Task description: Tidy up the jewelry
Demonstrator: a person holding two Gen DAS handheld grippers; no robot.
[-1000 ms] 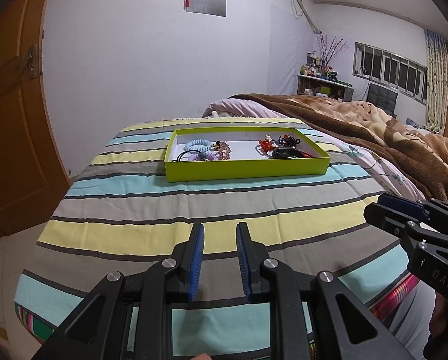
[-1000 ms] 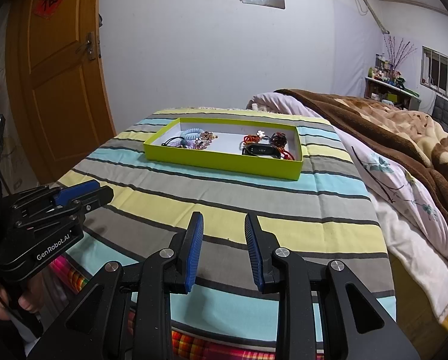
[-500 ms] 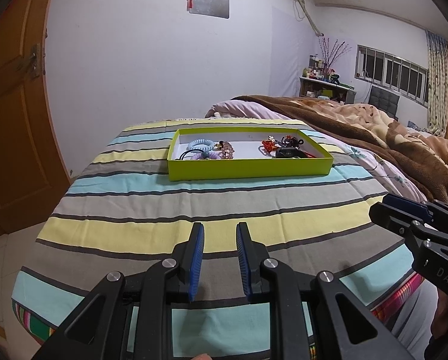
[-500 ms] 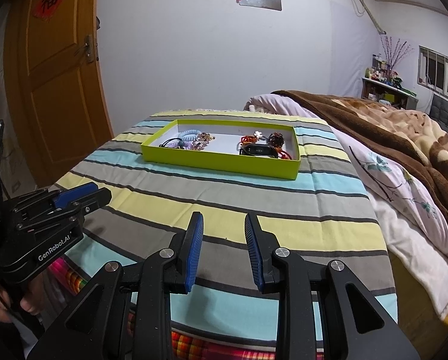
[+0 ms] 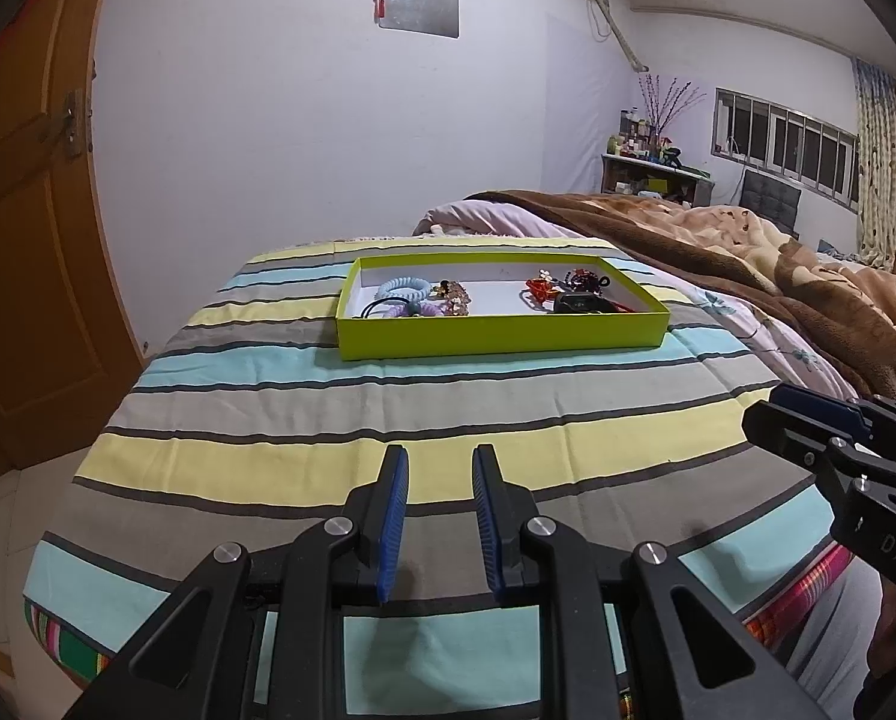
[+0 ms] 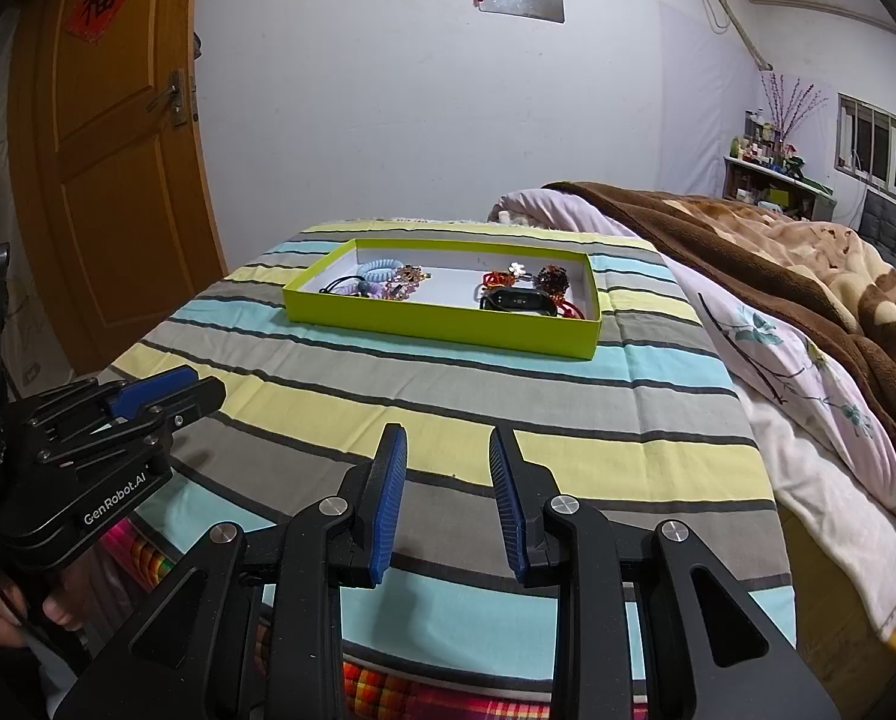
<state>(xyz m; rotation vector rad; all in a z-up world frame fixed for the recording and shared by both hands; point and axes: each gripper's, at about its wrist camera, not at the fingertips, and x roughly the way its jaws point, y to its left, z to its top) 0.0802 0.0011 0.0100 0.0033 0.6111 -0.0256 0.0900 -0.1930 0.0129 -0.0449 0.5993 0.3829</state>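
Observation:
A lime-green tray (image 5: 502, 336) (image 6: 441, 321) sits far ahead on the striped cloth. Inside it, hair ties and a blue coil band (image 5: 402, 288) (image 6: 378, 268) lie at the left. Red and dark bead pieces and a black wristband (image 5: 577, 303) (image 6: 517, 300) lie at the right. My left gripper (image 5: 438, 456) is open and empty, low over the near edge of the cloth, well short of the tray. My right gripper (image 6: 448, 438) is open and empty, also near the front edge. Each gripper shows at the side of the other's view.
The striped cloth (image 5: 387, 408) covers a table that drops off at the near and left edges. A brown blanket and pink bedding (image 6: 778, 276) lie to the right. A wooden door (image 6: 105, 168) stands at the left, a white wall behind.
Both grippers have crept slightly forward and shifted a little; the tray sits marginally differently in view. Jaws remain open and empty.

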